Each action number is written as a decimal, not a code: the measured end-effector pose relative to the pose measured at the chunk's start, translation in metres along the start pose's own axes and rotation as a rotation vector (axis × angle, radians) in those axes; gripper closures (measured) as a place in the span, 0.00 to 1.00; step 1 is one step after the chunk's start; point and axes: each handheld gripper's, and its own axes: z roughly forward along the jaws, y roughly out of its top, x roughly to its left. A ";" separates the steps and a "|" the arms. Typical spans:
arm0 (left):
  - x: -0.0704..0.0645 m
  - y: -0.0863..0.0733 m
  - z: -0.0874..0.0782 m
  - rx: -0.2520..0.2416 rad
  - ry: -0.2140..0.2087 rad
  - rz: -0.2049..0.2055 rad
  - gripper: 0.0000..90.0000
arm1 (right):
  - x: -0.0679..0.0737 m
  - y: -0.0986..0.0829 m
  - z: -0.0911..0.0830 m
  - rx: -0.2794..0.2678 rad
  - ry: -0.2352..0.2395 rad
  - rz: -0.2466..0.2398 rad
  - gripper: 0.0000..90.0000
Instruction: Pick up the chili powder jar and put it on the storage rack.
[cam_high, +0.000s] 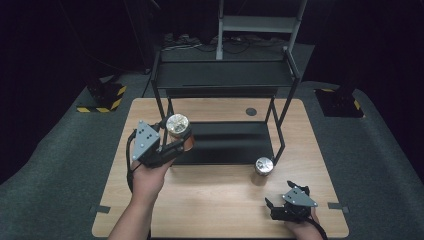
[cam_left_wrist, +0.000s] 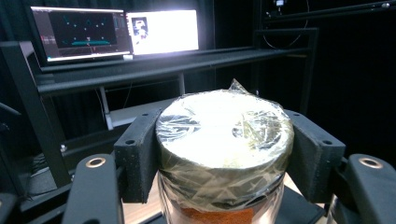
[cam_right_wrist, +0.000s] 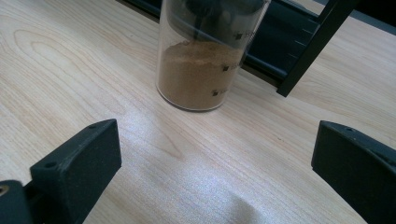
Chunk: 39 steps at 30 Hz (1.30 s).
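The left claw (cam_high: 176, 142) grips a film-capped jar (cam_high: 178, 126) of orange-brown powder, lifted at the rack's (cam_high: 225, 80) 9 o'clock post, while the right claw (cam_high: 280, 205) gapes empty near the table's (cam_high: 220, 210) 5 o'clock corner, bare wood between it and a second jar (cam_high: 263, 166).

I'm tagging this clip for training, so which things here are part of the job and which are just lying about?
Part of the job, as far as I can judge:
- held jar, foil-wrapped lid, clamped in left gripper
- second jar of brown powder, on the table
- right gripper, open, near it
- black shelf rack

Lying about:
- monitors
- floor cables
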 end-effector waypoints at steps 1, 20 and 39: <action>0.001 0.002 0.001 -0.001 -0.001 0.002 0.39 | 0.000 0.000 0.000 0.000 0.000 0.000 0.00; 0.006 0.043 0.023 -0.045 0.019 0.020 0.39 | -0.001 -0.001 -0.001 -0.006 0.000 0.010 0.00; 0.005 0.080 0.046 -0.075 0.052 0.037 0.39 | -0.002 -0.003 -0.001 -0.017 0.001 0.025 0.00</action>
